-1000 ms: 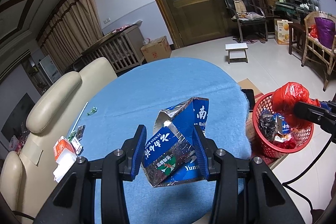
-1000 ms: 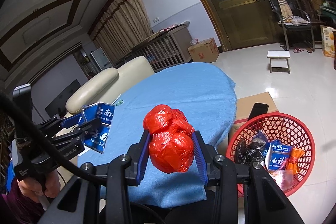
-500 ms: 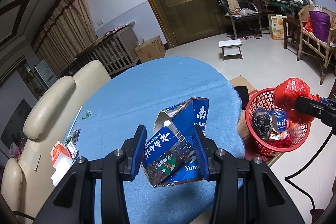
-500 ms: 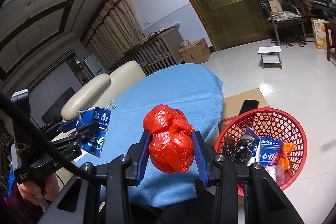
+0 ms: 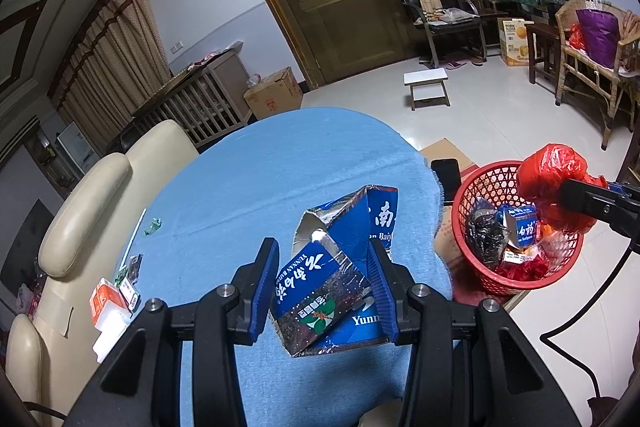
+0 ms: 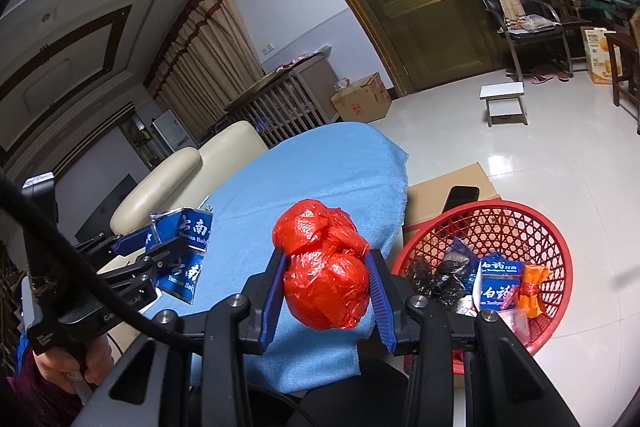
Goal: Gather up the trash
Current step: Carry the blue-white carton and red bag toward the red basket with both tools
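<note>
Right claw (image 6: 326,301) grips a red bag (image 6: 324,275) beside the red basket (image 6: 516,223), seemingly nearer its rim; left claw (image 5: 324,287) clamps a torn blue carton (image 5: 340,267) over the blue surface (image 5: 260,187).

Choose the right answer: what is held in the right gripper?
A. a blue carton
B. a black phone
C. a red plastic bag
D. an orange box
C: in the right wrist view the right gripper has its blue fingers pressed on both sides of the knotted red plastic bag, while the blue carton sits in the left gripper.
</note>
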Action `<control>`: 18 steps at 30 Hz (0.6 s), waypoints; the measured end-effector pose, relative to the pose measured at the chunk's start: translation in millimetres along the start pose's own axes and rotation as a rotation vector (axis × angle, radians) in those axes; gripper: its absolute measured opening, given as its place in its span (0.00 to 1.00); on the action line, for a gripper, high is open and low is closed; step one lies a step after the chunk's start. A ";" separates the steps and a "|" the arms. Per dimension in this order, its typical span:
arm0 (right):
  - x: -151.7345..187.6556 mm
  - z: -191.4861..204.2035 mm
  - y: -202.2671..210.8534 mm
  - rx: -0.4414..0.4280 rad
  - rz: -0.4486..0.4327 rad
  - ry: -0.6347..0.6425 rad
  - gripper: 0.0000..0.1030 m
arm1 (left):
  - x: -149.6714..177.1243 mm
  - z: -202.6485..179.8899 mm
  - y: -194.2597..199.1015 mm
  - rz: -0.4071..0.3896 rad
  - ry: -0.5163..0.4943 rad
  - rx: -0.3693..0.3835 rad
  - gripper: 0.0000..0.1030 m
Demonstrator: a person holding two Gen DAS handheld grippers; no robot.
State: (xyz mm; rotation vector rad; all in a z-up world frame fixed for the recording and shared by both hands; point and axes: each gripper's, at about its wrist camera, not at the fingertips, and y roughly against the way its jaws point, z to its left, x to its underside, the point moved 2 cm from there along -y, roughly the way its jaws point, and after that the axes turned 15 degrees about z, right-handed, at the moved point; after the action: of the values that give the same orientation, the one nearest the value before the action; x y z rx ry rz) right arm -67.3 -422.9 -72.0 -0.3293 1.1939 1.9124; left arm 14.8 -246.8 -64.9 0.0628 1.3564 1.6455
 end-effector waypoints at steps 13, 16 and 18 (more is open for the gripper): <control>3.3 -11.0 10.9 0.019 0.000 -0.040 0.41 | -7.6 -17.1 -5.3 0.013 -0.041 0.023 0.45; 3.3 -14.7 12.0 0.024 -0.001 -0.050 0.41 | -9.7 -21.9 -6.9 0.015 -0.052 0.025 0.45; 3.6 -17.6 12.8 0.024 0.000 -0.060 0.41 | -10.9 -24.2 -8.2 0.018 -0.056 0.029 0.45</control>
State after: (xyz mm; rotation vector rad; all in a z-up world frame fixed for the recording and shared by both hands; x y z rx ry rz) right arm -82.7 -438.2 -75.3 -0.2573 1.1763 1.8930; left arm 11.9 -272.5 -75.0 0.1370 1.3406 1.6276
